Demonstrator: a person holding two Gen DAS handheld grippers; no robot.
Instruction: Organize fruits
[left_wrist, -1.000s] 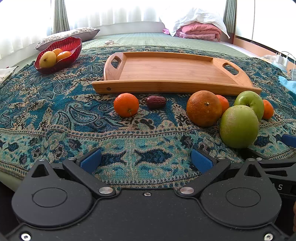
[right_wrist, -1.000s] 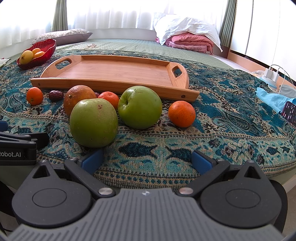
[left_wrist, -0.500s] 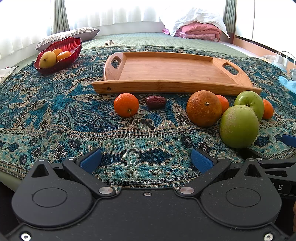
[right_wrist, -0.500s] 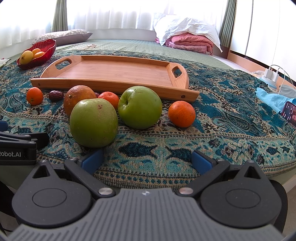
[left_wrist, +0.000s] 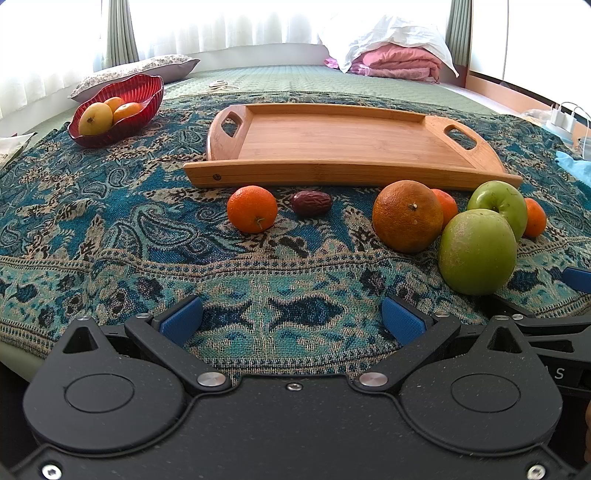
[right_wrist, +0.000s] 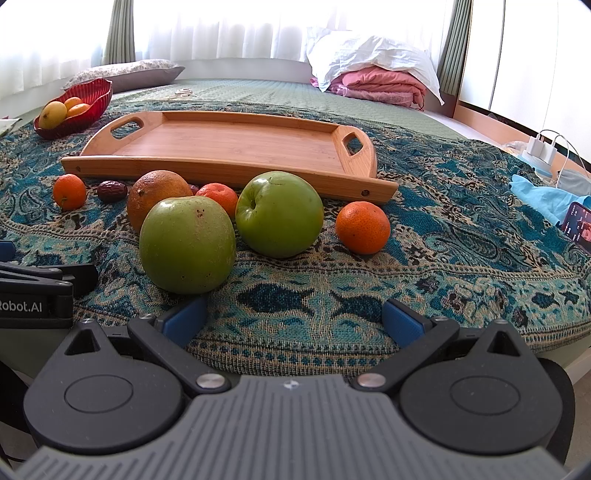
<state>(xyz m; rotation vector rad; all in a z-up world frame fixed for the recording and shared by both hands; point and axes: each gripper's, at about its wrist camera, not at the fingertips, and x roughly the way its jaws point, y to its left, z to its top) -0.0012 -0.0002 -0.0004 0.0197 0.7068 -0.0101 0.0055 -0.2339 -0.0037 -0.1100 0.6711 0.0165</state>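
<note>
Nothing has moved: both my claws hover low at the bed edge, spread wide, empty.
Left claw (left_wrist: 291, 319) and right claw (right_wrist: 293, 319) face the round green apple (right_wrist: 187, 244); "Robot.AI" marks the left claw's body.

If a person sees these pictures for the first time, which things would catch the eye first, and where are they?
Two big green apples sit close in front of the right gripper, with a large orange and small mandarins beside them on the blue paisley cloth. Behind the fruit lies an empty wooden tray. Far left, a red bowl holds more fruit.
</note>
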